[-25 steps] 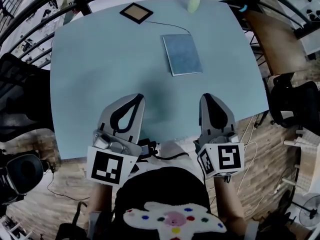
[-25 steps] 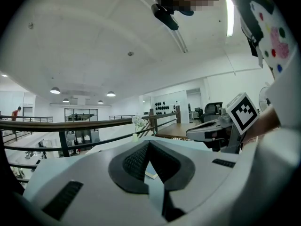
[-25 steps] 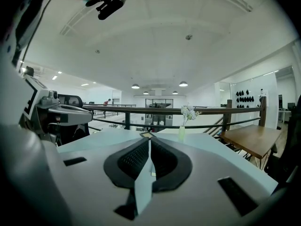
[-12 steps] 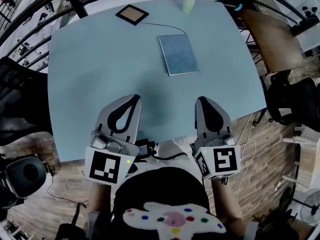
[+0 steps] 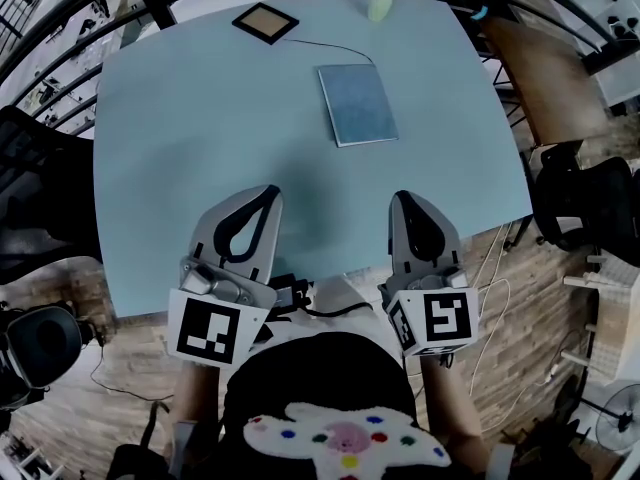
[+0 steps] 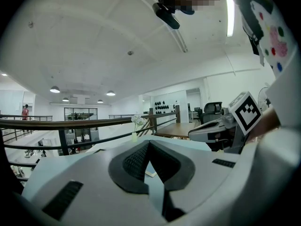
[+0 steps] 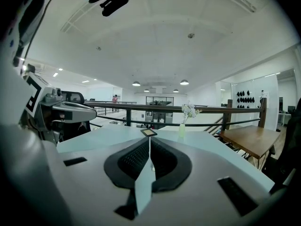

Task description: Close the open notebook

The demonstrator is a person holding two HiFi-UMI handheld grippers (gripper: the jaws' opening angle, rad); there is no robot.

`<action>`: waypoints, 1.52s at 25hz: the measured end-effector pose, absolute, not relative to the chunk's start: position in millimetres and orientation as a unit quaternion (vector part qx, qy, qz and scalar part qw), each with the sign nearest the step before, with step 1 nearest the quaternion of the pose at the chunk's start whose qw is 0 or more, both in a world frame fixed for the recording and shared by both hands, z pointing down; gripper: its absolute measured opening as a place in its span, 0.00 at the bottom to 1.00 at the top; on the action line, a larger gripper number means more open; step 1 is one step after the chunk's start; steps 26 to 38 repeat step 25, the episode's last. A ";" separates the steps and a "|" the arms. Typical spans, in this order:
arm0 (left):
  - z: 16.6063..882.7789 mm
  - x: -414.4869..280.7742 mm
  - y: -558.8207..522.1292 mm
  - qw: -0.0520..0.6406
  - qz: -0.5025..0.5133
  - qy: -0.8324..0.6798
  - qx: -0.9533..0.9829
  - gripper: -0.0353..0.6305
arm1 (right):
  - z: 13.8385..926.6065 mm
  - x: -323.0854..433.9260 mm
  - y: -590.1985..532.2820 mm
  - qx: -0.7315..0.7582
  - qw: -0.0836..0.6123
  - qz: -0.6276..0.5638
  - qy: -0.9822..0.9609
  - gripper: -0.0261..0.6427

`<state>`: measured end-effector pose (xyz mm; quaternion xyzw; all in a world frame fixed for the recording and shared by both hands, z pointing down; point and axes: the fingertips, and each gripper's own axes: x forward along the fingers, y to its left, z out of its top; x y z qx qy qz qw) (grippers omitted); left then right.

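The notebook [image 5: 357, 104] lies flat on the table [image 5: 180, 138], well toward the far edge and a little to the right of the middle. From my head view it looks like a single blue cover with pale page edges along its near side, so I judge it may already be shut. The first risk is then my own doing: if I push closed tips under that cover to check, I could flip it open again or slide the whole book across the smooth top. The second risk is the reach itself. A thin cord [image 5: 330, 50] runs from the square frame [image 5: 265, 22] at the far left corner past the book's far corner, and I could snag it. A small vase [image 5: 383, 6] stands at the far edge just beyond, and an overshoot could tip it.

Both tools are over the near edge, well apart from the book. My left tongs [image 5: 262, 196] are closed, the pads meeting with nothing between them. My right tongs [image 5: 410, 200] are fully closed too, pads together and empty. Neither touches the notebook or anything else on the table.
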<state>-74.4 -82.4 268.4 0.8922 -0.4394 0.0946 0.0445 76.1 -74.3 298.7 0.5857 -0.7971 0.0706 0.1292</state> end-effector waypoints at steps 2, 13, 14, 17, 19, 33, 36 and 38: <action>268.5 -74.6 -82.5 0.043 0.095 -0.439 0.892 0.08 | 298.1 75.5 -74.2 0.585 0.129 0.071 -0.797 0.10; 268.7 -72.3 -81.5 0.043 0.097 -0.437 0.893 0.08 | 297.5 74.6 -72.2 0.582 0.143 0.060 -0.799 0.10; 268.5 -71.6 -81.8 0.042 0.097 -0.437 0.893 0.08 | 297.7 74.3 -72.3 0.580 0.144 0.059 -0.799 0.10; 268.6 -70.7 -83.2 0.041 0.096 -0.436 0.894 0.08 | 300.4 72.3 -72.7 0.576 0.151 0.059 -0.801 0.10; 269.2 -70.7 -83.7 0.043 0.094 -0.436 0.894 0.08 | 302.4 71.2 -72.4 0.574 0.154 0.062 -0.802 0.10; 270.5 -69.9 -84.8 0.040 0.101 -0.434 0.894 0.08 | 304.5 69.0 -71.1 0.570 0.167 0.070 -0.802 0.10; 270.5 -69.9 -84.8 0.040 0.101 -0.434 0.894 0.08 | 304.5 69.0 -71.1 0.570 0.167 0.070 -0.802 0.10; 270.5 -69.9 -84.8 0.040 0.101 -0.434 0.894 0.08 | 304.5 69.0 -71.1 0.570 0.167 0.070 -0.802 0.10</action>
